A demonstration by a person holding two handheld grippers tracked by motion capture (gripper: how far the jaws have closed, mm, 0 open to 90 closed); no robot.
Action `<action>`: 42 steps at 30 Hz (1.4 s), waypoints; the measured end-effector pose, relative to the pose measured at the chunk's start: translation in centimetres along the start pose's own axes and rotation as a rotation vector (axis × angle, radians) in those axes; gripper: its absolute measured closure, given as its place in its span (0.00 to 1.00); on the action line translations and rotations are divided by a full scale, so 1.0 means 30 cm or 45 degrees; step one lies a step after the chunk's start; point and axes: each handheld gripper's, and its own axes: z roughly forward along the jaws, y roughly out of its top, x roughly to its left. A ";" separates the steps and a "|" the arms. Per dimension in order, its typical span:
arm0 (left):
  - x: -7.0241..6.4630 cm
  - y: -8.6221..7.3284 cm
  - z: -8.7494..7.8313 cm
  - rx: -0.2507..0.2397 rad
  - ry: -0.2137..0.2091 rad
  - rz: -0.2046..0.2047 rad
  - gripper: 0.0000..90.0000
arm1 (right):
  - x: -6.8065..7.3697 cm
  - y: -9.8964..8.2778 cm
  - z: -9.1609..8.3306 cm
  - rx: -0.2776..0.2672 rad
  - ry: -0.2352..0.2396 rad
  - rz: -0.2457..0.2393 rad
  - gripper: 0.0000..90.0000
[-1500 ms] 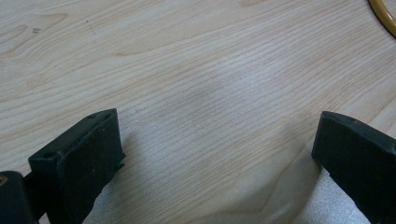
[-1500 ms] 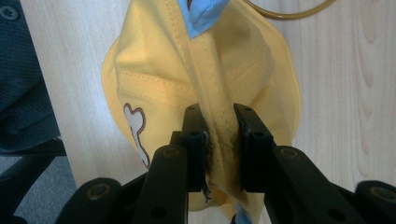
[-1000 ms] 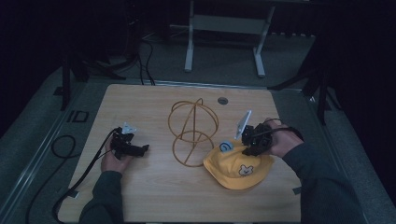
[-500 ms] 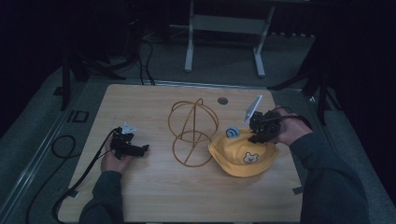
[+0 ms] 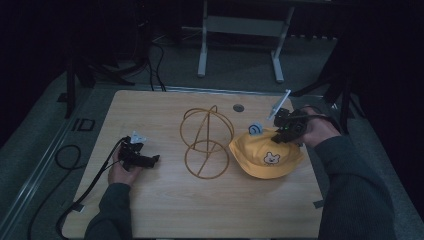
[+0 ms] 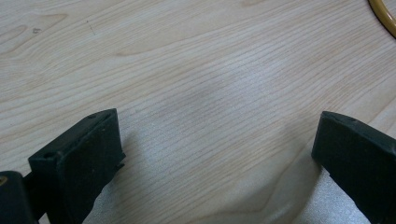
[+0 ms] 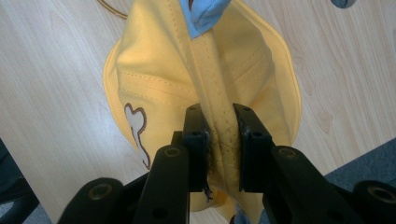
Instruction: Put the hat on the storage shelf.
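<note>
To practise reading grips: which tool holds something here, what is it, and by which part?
The right tool is shut on the yellow hat, pinching a fold of its stitched brim. The left tool is open over the bare table, holding nothing.

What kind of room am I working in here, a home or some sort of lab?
Most likely a lab or recording studio, not a home. A bare wooden table stands in a dark room, cables run over the grey floor behind it, and a metal stand sits beyond. The yellow hat and wire frame look like test props.
</note>
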 end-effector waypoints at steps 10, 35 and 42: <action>0.000 0.000 0.000 0.000 0.001 0.003 0.02 | -0.052 -0.002 -0.015 -0.029 0.005 0.078 0.87; 0.000 0.000 0.000 -0.002 0.001 0.002 0.02 | -0.079 -0.011 -0.095 -0.148 -0.060 0.134 0.87; 0.000 0.000 0.000 0.000 0.001 0.002 0.02 | -0.083 -0.021 -0.117 -0.162 -0.074 0.144 0.87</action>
